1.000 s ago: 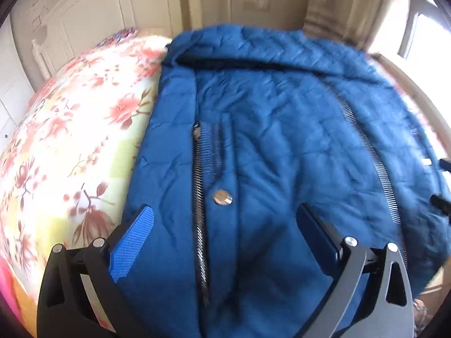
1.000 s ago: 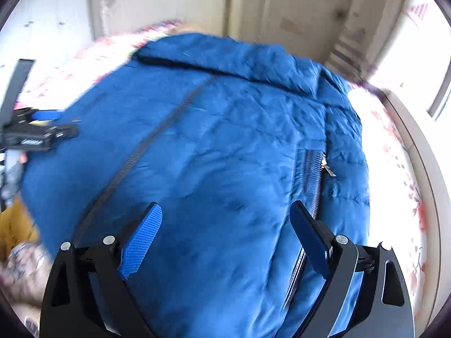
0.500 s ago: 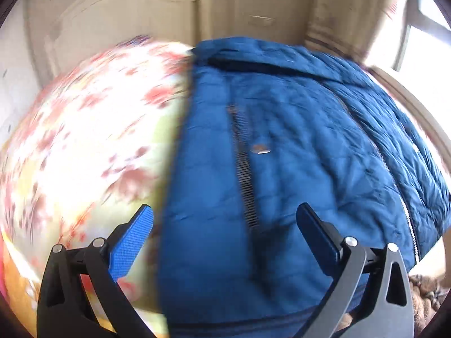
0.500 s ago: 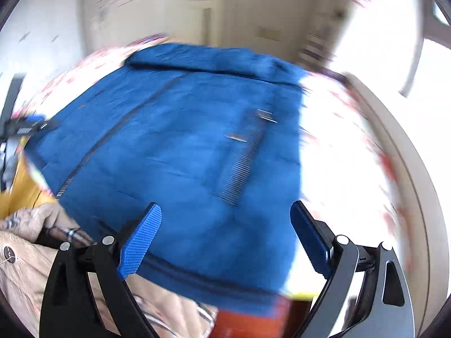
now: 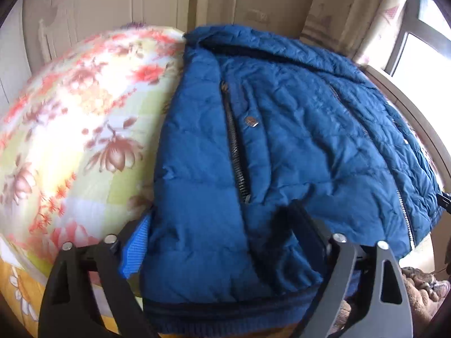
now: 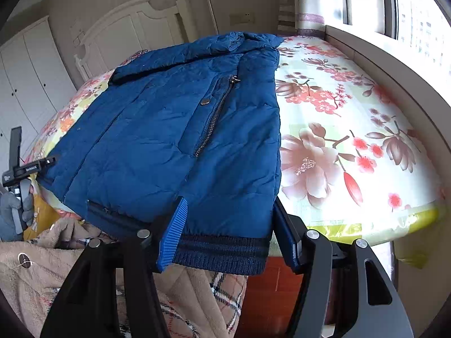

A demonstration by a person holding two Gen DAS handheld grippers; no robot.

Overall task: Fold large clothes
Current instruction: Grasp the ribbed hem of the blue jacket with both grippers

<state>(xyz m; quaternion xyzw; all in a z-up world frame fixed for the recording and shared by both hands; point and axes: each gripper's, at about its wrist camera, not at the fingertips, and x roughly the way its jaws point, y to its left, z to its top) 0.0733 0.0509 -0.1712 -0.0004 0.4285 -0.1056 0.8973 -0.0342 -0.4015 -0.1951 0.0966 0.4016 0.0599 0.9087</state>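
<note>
Right now a blue puffer jacket [image 5: 282, 146] lies spread on a bed with a floral sheet [image 5: 73, 129], collar toward the 12 o'clock side by the white headboard [image 6: 121, 25], ribbed hem [image 6: 225, 250] hanging over the near edge at 6 o'clock. Seen from the left wrist, the left gripper [image 5: 225, 242] has its fingers spread wide around the jacket's lower left corner, fabric bulging between them, one blue pad [image 5: 135, 250] pressed against the side seam at 8 o'clock; whether it actually bites the cloth I cannot tell. Seen from the right wrist, the right gripper [image 6: 228, 233] straddles the hem at the lower right corner, fingers apart with the ribbed band between them; a firm pinch cannot be confirmed. A pocket zipper [image 6: 214, 115] runs up toward 12 o'clock. Below the hem, at 7 o'clock, sits a beige plaid-lined garment [image 6: 56, 276]
</note>
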